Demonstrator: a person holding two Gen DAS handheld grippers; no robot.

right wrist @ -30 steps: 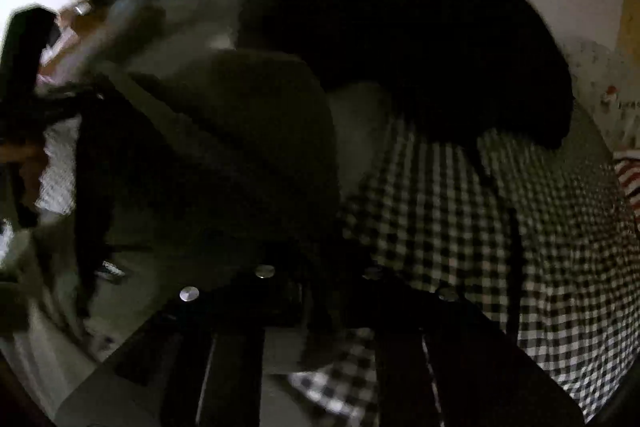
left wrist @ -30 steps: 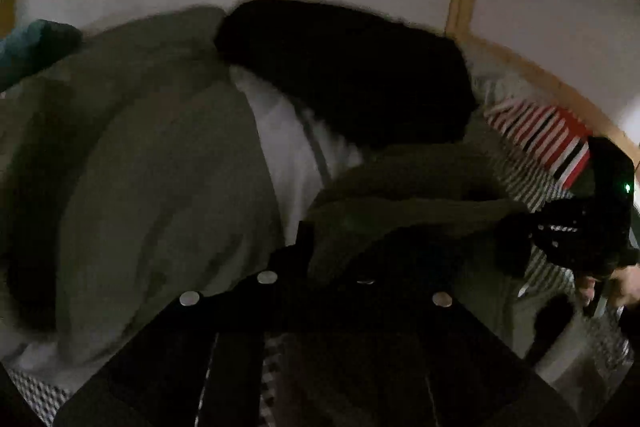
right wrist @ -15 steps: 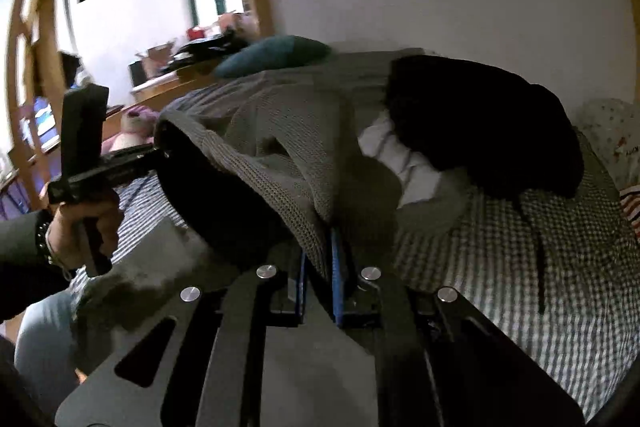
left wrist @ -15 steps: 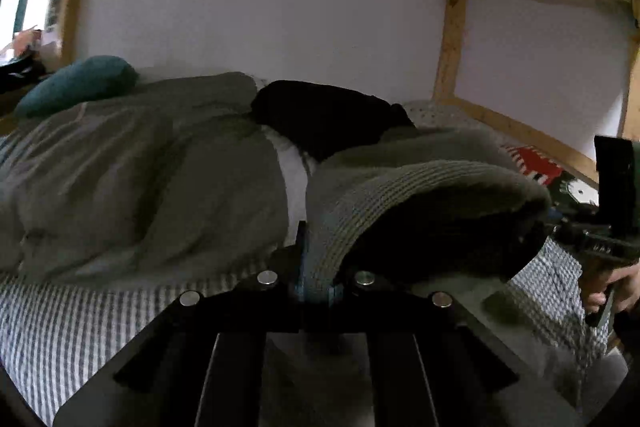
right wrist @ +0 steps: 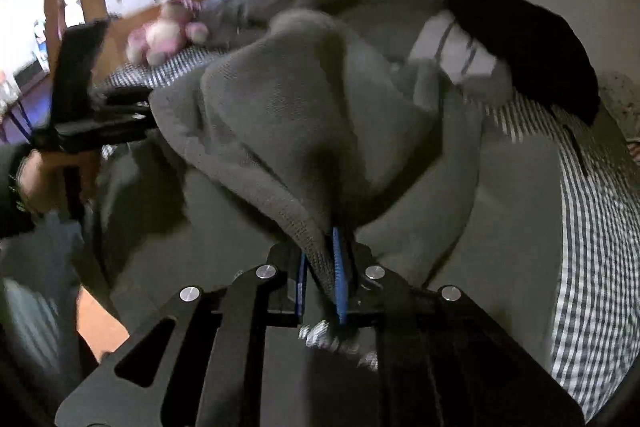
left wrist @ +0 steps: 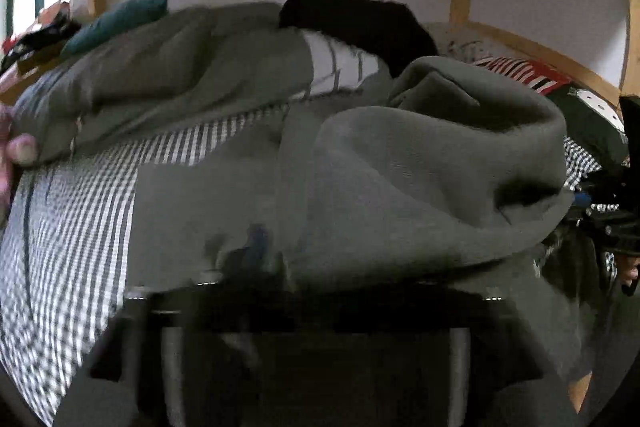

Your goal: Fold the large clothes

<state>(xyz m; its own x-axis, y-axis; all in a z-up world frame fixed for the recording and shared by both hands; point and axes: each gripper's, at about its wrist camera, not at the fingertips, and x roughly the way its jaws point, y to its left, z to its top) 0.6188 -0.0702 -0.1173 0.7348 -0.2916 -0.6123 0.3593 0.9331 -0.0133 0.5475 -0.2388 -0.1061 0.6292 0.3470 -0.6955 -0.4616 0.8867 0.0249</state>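
My right hand-held gripper (right wrist: 320,279) has its blue pads pinching the ribbed hem of the grey-green sweatshirt (right wrist: 304,115), though its jaws are just beginning to part. My left hand-held gripper (left wrist: 320,291) is opening too. Its fingers are blurred and half buried under the cloth, so I cannot tell whether any fabric sits between them.

The sweatshirt lies on the bed, over the checked bedsheet (left wrist: 80,211), filling the middle of both wrist views. In the left view the folded-over part bulges from the centre toward 3 o'clock, with the bare sheet at 8 o'clock. In the right view a fold climbs from my pads toward 11 o'clock, where my left hand-held gripper grips its far end.

I judge it a thick, soft knit: heavy enough to sag between two holds, limp, not slippery, not fragile. It will slump wherever I let go, so I would take it by the ribbed hem or a seam, both corners at once.

Its long axis seems to run across the bed between my two grippers, roughly 9 to 3 o'clock in the left view. Which end is the collar I cannot tell. A black garment (right wrist: 520,43) lies behind, at 1 o'clock.
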